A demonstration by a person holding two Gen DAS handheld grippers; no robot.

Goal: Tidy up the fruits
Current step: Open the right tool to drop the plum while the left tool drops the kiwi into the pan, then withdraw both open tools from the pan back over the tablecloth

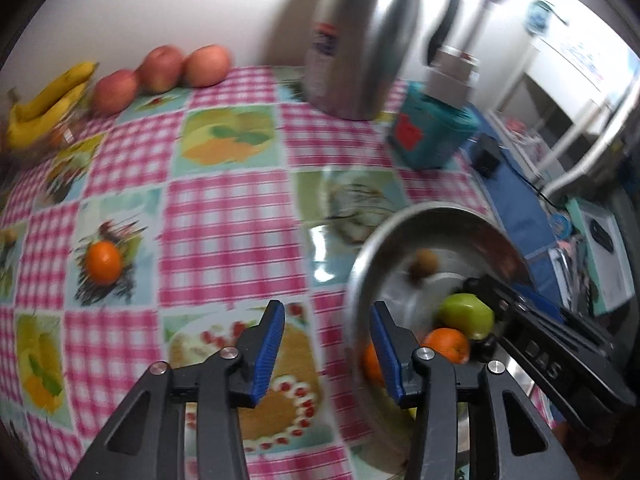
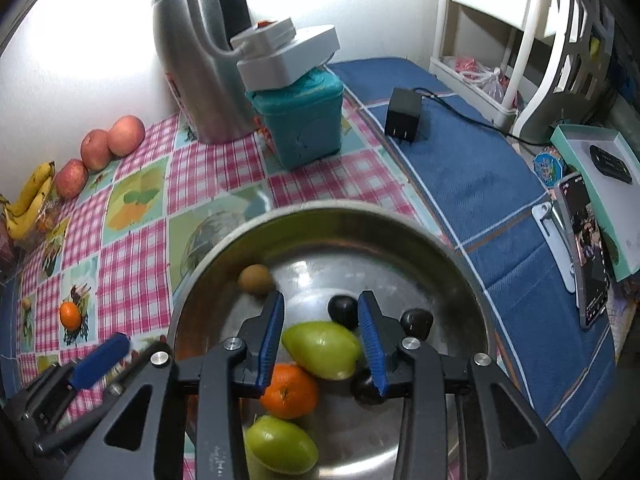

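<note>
A steel bowl (image 2: 400,236) holds two green mangoes (image 2: 322,348), an orange (image 2: 290,392), a kiwi (image 2: 256,278) and dark plums (image 2: 342,310). My right gripper (image 2: 320,336) is open above the bowl, its jaws either side of the upper green mango. My left gripper (image 1: 328,348) is open and empty over the bowl's left rim (image 1: 360,264). A loose orange (image 1: 103,261) lies on the checked tablecloth to the left; it also shows in the right wrist view (image 2: 70,315). Three apples (image 1: 160,68) and bananas (image 1: 48,100) lie along the far wall.
A steel thermos jug (image 1: 360,40) and a teal box (image 2: 300,120) with a white device on top stand at the back. A black power adapter (image 2: 402,114) lies on the blue cloth. A phone on a stand (image 2: 582,248) and a boxed item (image 2: 596,184) sit at the right.
</note>
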